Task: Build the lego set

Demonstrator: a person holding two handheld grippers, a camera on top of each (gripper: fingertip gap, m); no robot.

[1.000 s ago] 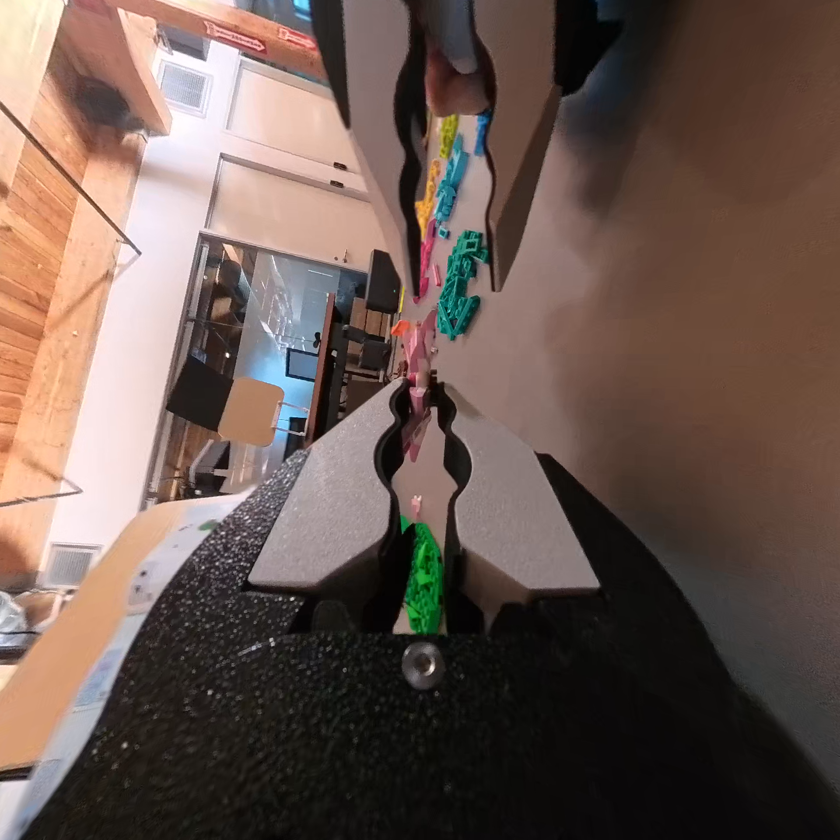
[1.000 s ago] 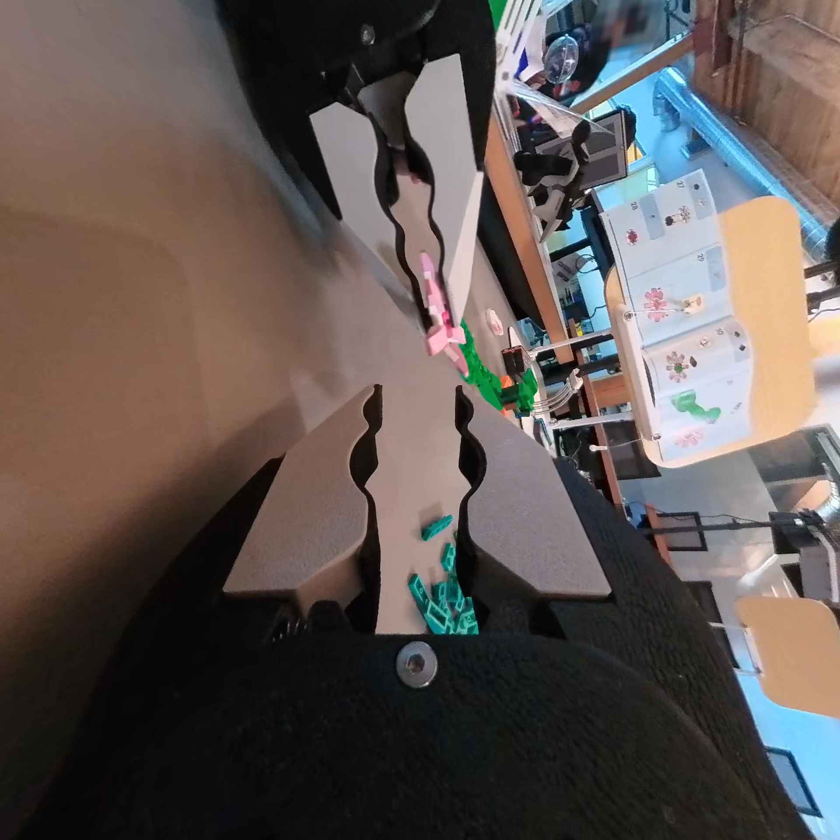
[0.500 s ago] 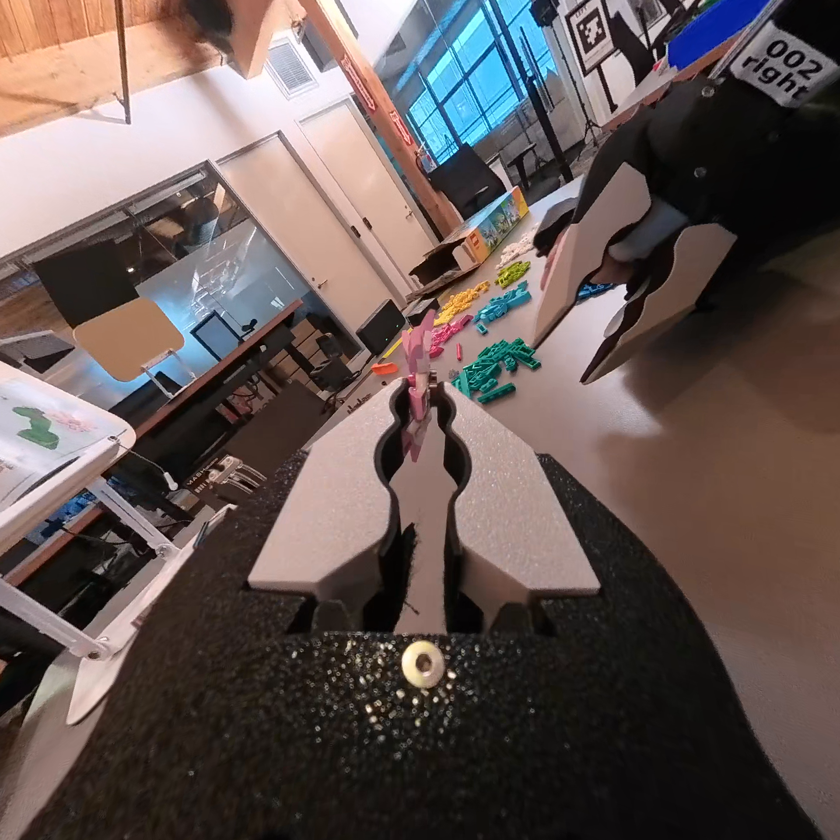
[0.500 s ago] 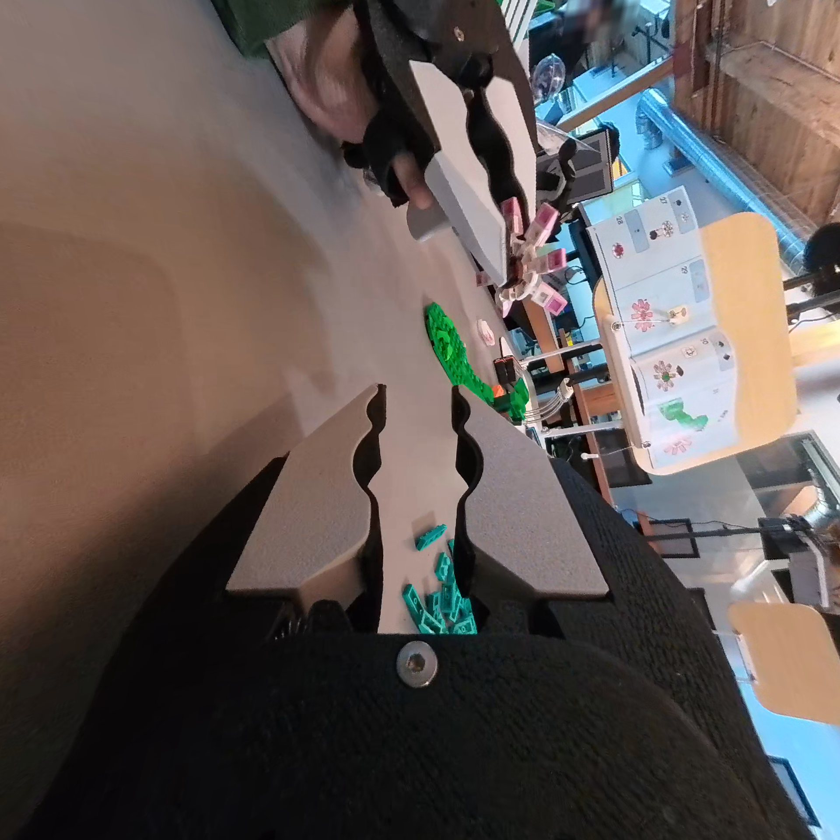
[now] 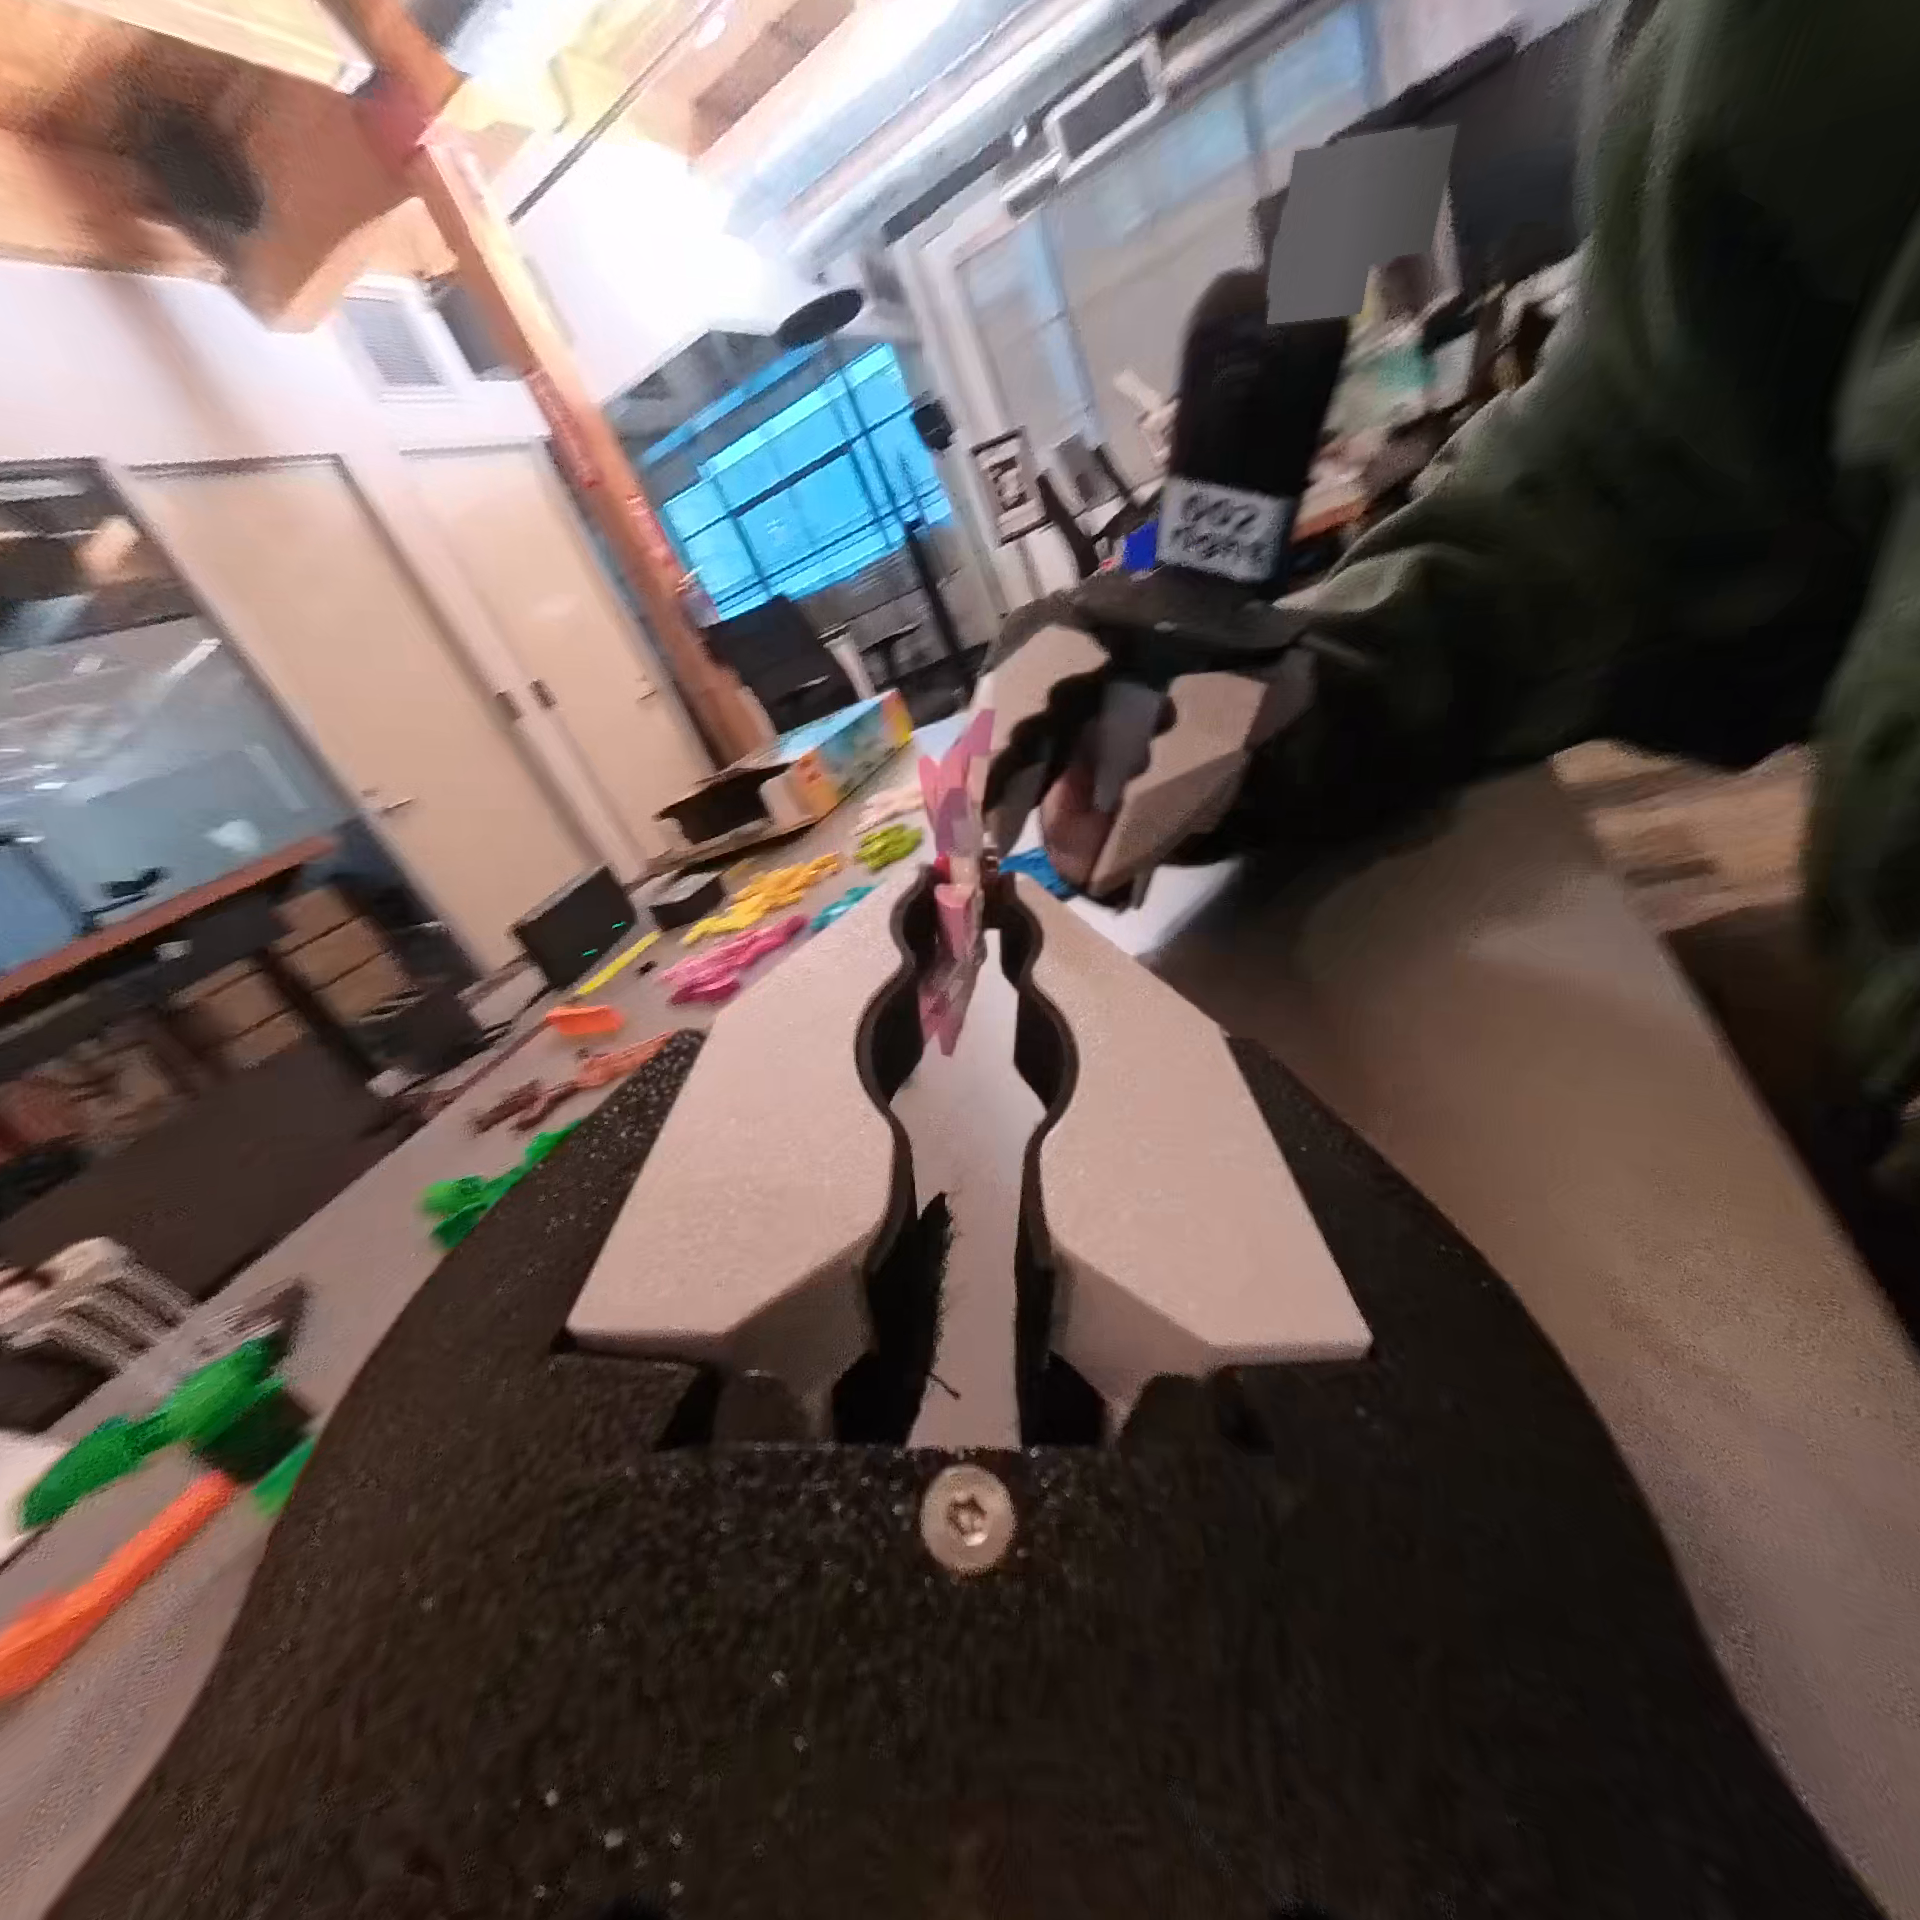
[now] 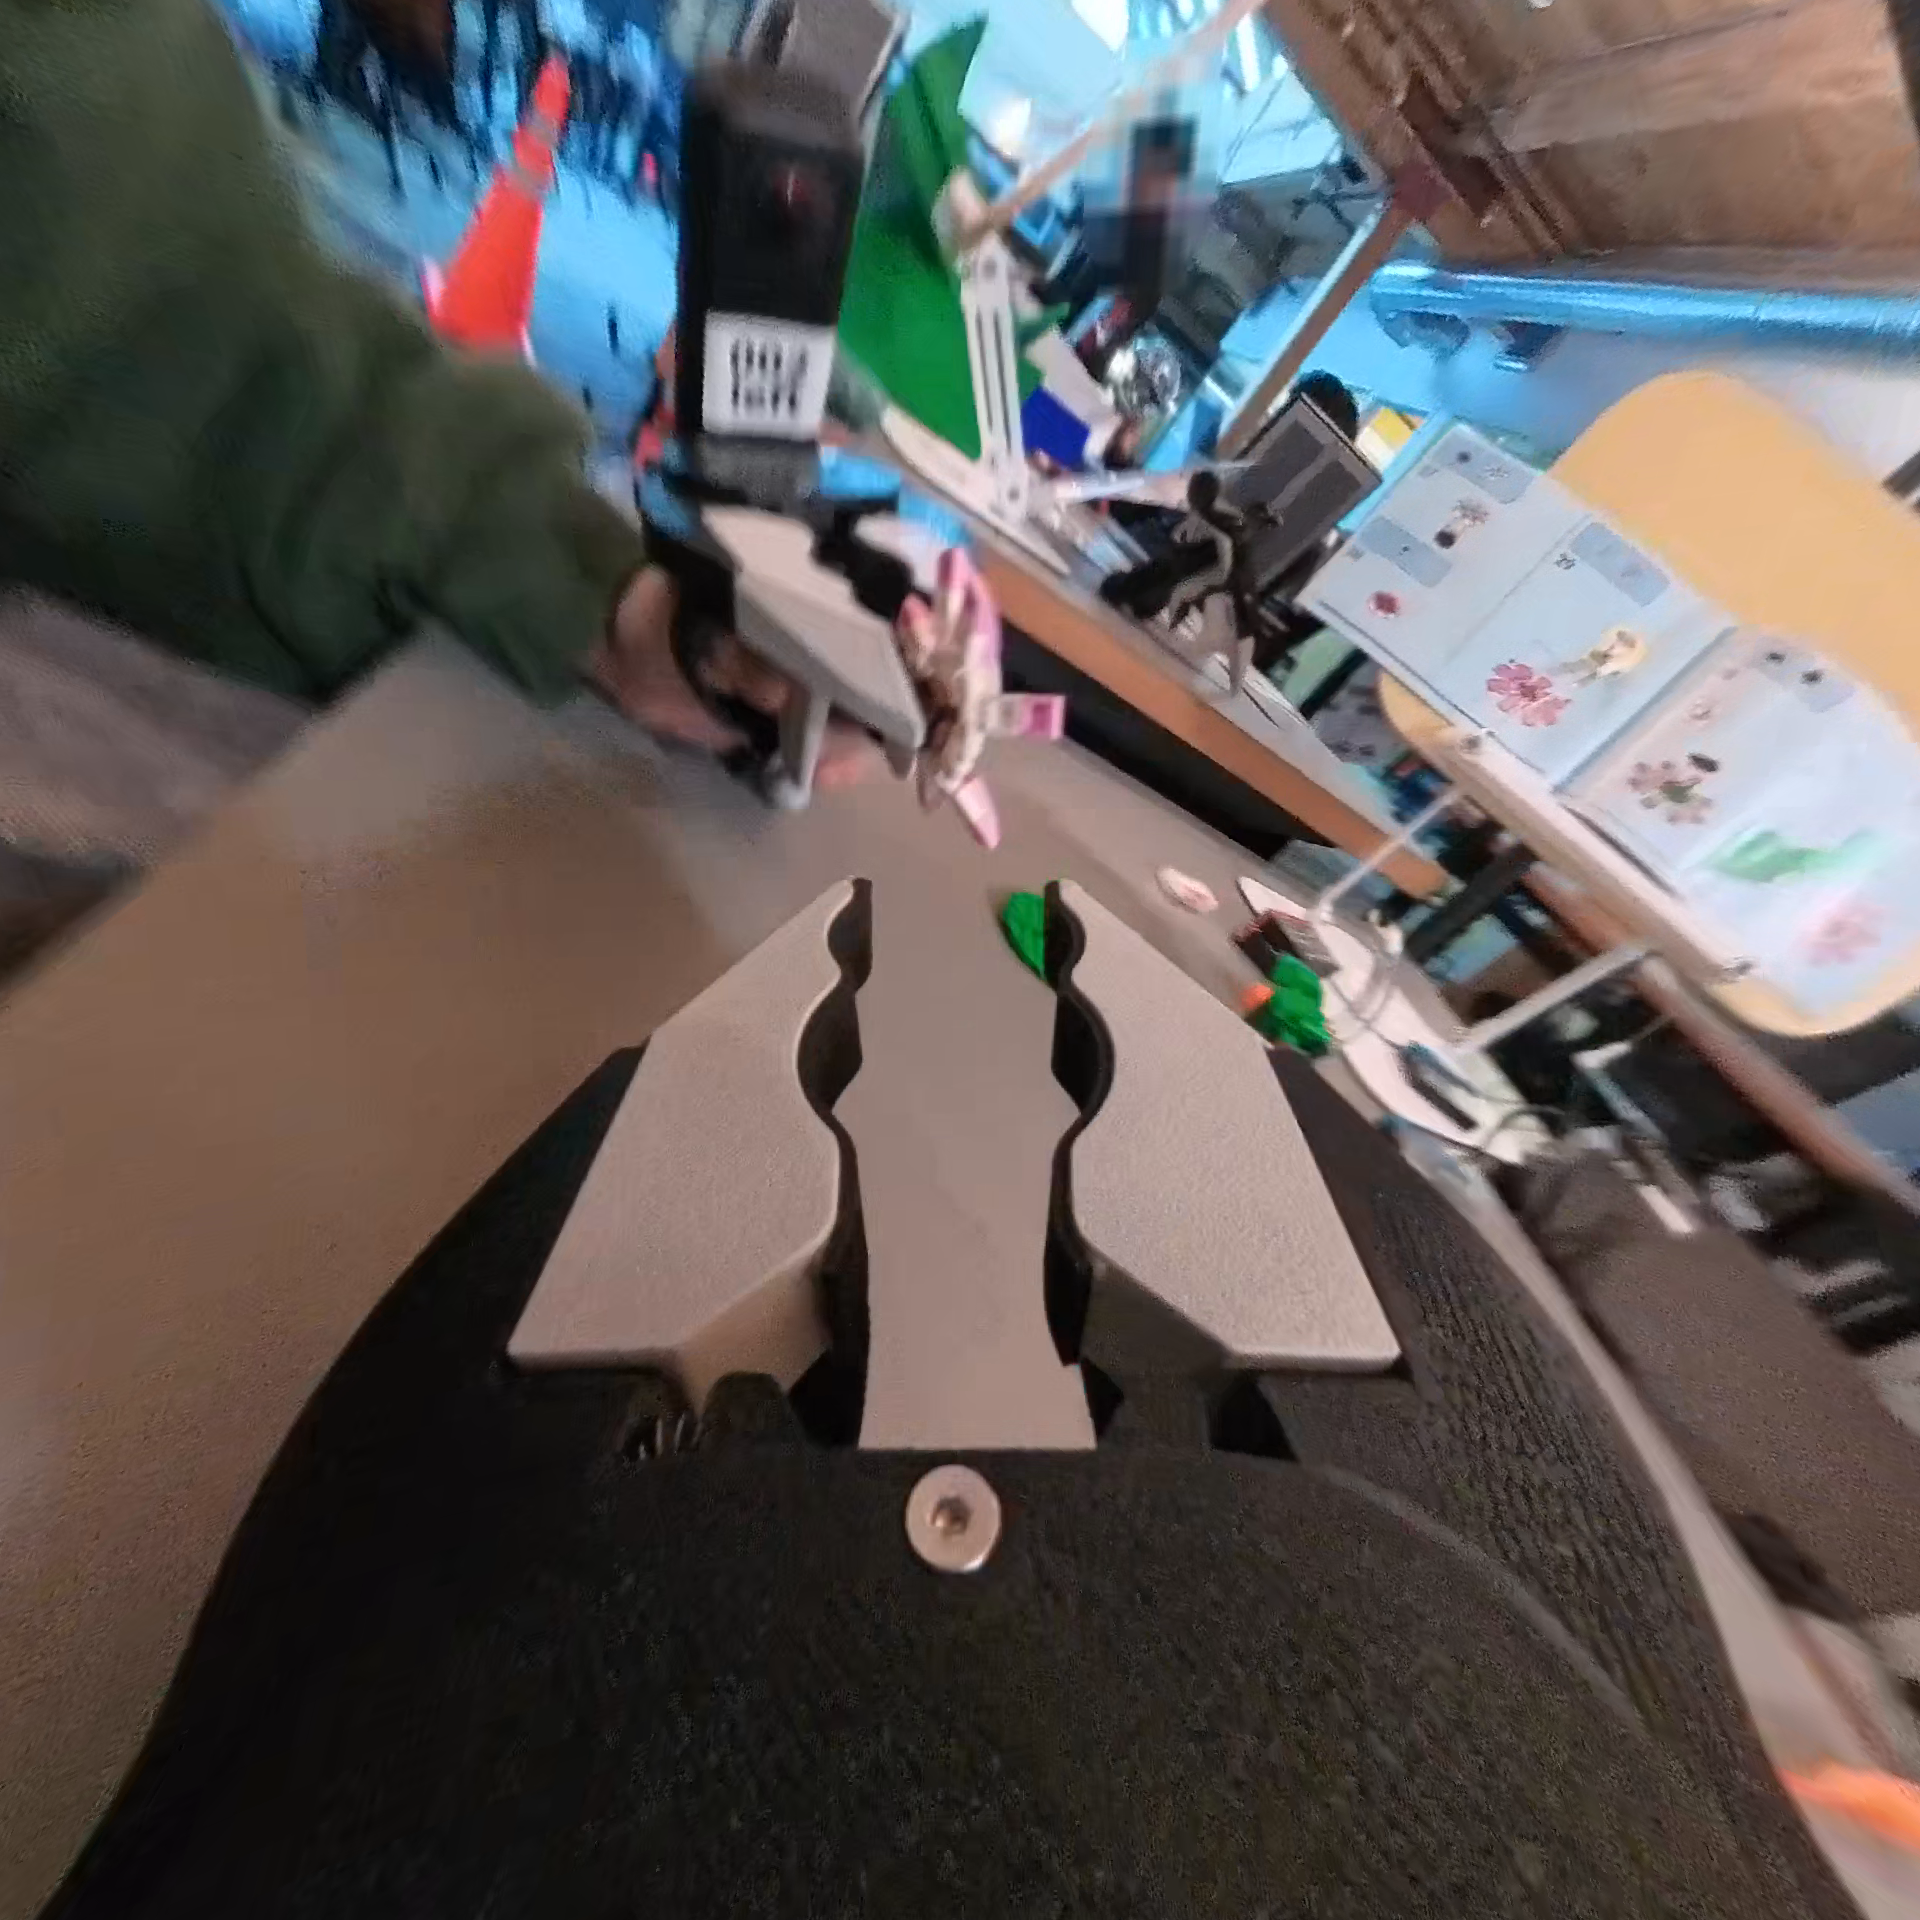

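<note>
Left gripper [image 5: 961,894]: we clamp the pink flower [image 5: 956,883] at our fingertips, lifted clear of the table [image 5: 1455,1039], likely for inspection or the next piece.
Flower: pale and bright pink petals fanned around a centre.
Right gripper [image 6: 956,904]: released, empty, level with the flower.
Ahead: sorted bricks [image 5: 769,914].

Bare table [image 6: 966,1143] ahead between my right fingers. Green leaf piece [image 6: 1027,928] sits beside the right fingertip.
</note>
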